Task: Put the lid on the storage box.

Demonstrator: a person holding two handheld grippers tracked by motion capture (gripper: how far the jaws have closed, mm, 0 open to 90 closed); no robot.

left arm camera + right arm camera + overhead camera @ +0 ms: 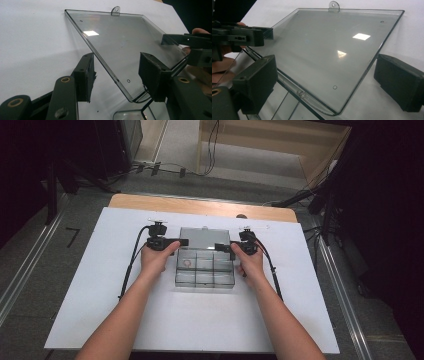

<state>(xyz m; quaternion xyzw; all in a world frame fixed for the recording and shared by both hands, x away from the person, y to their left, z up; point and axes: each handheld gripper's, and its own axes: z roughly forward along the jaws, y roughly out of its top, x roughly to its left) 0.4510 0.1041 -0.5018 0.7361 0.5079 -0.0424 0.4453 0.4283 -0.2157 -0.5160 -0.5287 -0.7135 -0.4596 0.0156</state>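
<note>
A white sheet (200, 320) was spread over a wooden table (200, 206) — only the far edge left bare. Beyond the table, grey floor (220, 155) was crossed by black cables (165, 169) — dark equipment (95, 145) was stood to its left.

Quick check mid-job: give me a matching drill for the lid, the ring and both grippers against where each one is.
1 lid
2 ring
3 left gripper
4 right gripper

A at the lid's right edge, high view
B swung open beyond the compartments
C at the lid's left edge, high view
D inside a far-row compartment

Pairs: 1-B, 2-D, 3-C, 4-A
</note>
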